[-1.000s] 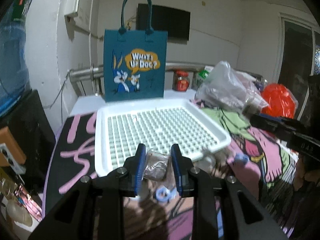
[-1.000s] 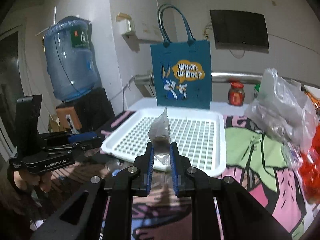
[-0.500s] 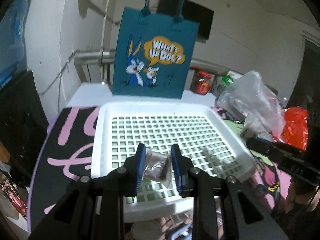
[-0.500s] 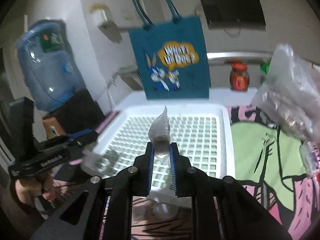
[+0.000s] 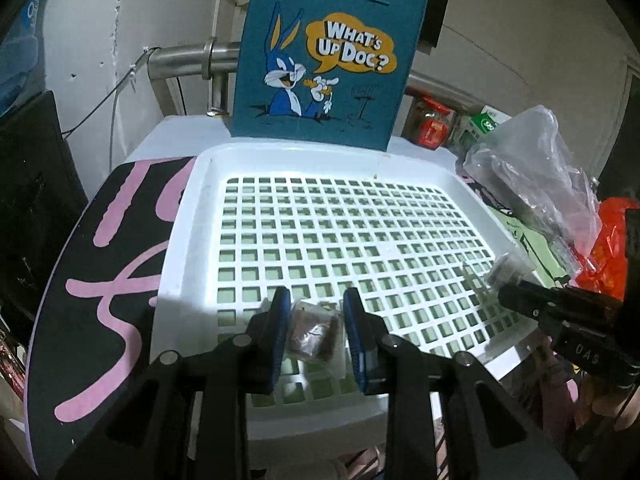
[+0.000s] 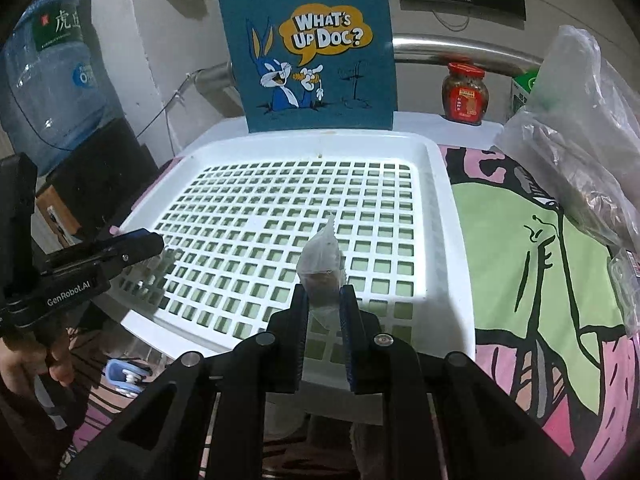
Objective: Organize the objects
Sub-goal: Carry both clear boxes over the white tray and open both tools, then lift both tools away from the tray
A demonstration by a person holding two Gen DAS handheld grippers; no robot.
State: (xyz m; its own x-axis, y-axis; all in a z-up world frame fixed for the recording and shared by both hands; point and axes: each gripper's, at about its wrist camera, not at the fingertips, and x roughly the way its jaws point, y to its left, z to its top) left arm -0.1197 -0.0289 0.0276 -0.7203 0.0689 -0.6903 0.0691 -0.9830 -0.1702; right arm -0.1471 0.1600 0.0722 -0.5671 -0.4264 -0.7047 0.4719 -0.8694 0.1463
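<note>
A white perforated tray (image 5: 192, 216) lies on the table; it also shows in the right wrist view (image 6: 444, 208). My left gripper (image 5: 314, 312) is shut on a small clear packet with a brown block (image 5: 314, 332), held over the tray's near edge. My right gripper (image 6: 323, 300) is shut on a clear packet with a dark piece inside (image 6: 322, 256), its top pointing up, over the tray's near right part. Each gripper shows in the other's view, the right one (image 5: 560, 312) and the left one (image 6: 100, 256), both over the tray's near corners.
A blue Bugs Bunny tote bag (image 6: 312, 48) stands behind the tray. Clear plastic bags (image 6: 580, 140), a red bag (image 5: 608, 256) and a red-lidded jar (image 6: 466, 94) are on the right. A water jug (image 6: 52, 80) stands left. A blue item (image 6: 124, 376) lies below the tray's near edge.
Both grippers moved forward with their packets, from in front of the tray to over its near part. The tray and bag look closer and larger.
</note>
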